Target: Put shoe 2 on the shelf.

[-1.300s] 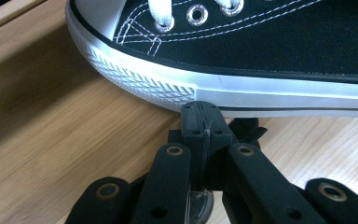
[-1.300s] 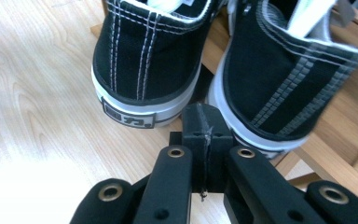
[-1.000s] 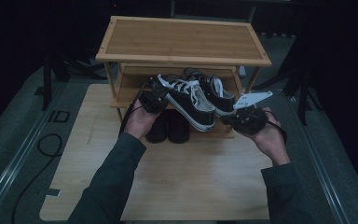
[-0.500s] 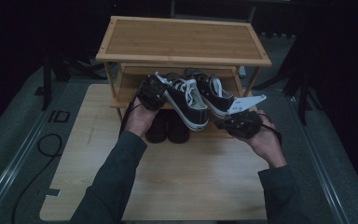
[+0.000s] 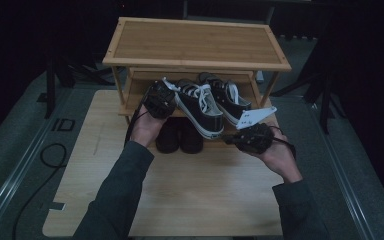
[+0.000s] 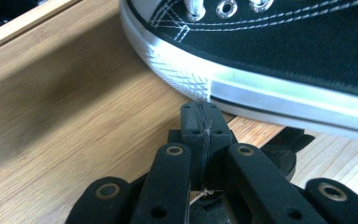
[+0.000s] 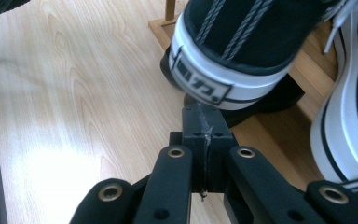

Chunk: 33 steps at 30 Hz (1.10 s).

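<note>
Since the earlier high view, the right gripper (image 5: pixel 252 138) has been drawn nearer and lower, while the left gripper (image 5: pixel 159 99) stays beside the canvas sneaker (image 5: pixel 200 107) on the bamboo rack (image 5: pixel 195 42).

From the left gripper view, closed empty jaws are seen against its ribbed rubber sole (image 6: pixel 242 86).

From the right gripper view, shut jaws are seen below the striped heel (image 7: pixel 223 70); pushing it farther onto the shelf is probably next.

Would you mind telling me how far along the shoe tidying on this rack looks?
Done: two black sneakers lie on the middle shelf, one overhanging its front. In hand: nothing gripped; the left gripper and right gripper are shut, tips at that sneaker's sole. Probably left: nudging it in. A dark pair waits below.
</note>
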Motion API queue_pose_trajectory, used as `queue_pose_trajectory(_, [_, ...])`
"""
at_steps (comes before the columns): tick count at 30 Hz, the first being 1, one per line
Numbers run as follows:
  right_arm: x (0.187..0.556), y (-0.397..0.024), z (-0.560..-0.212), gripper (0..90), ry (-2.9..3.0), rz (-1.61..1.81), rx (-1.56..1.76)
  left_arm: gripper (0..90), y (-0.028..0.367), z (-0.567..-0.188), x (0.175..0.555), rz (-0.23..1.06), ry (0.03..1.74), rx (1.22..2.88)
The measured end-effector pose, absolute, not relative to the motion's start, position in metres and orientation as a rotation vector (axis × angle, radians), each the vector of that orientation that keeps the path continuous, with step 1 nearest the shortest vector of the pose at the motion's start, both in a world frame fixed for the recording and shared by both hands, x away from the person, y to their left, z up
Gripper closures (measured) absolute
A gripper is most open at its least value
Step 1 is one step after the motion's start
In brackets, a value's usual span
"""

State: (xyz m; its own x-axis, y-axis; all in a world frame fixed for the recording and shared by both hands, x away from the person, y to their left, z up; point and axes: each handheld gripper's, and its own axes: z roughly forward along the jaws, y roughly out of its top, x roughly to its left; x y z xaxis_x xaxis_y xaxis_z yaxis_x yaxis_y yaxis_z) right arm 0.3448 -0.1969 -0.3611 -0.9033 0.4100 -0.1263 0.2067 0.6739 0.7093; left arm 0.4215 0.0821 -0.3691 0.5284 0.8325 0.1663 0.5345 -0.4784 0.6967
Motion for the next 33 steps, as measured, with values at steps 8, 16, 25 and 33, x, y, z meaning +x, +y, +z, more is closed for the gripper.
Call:
queue_pose_trajectory(8, [0.346, -0.189, -0.363, 90.0, 2.625, 1.066, 0.477, 90.0, 0.093, -0.370, 0.424, 0.671, 1.131, 2.187])
queue_pose_trajectory(16, [0.347, -0.189, -0.363, 90.0, 2.624, 1.077, 0.478, 89.9, 0.104, -0.372, 0.425, 0.663, 1.153, 2.173])
queue_pose_trajectory(25, [0.346, -0.188, -0.363, 90.0, 2.619, 1.088, 0.476, 88.9, 0.116, -0.371, 0.424, 0.675, 1.178, 2.177])
queue_pose_trajectory(33, [0.345, -0.187, -0.362, 90.0, 2.619, 1.084, 0.465, 88.9, 0.125, -0.372, 0.424, 0.683, 1.192, 2.170])
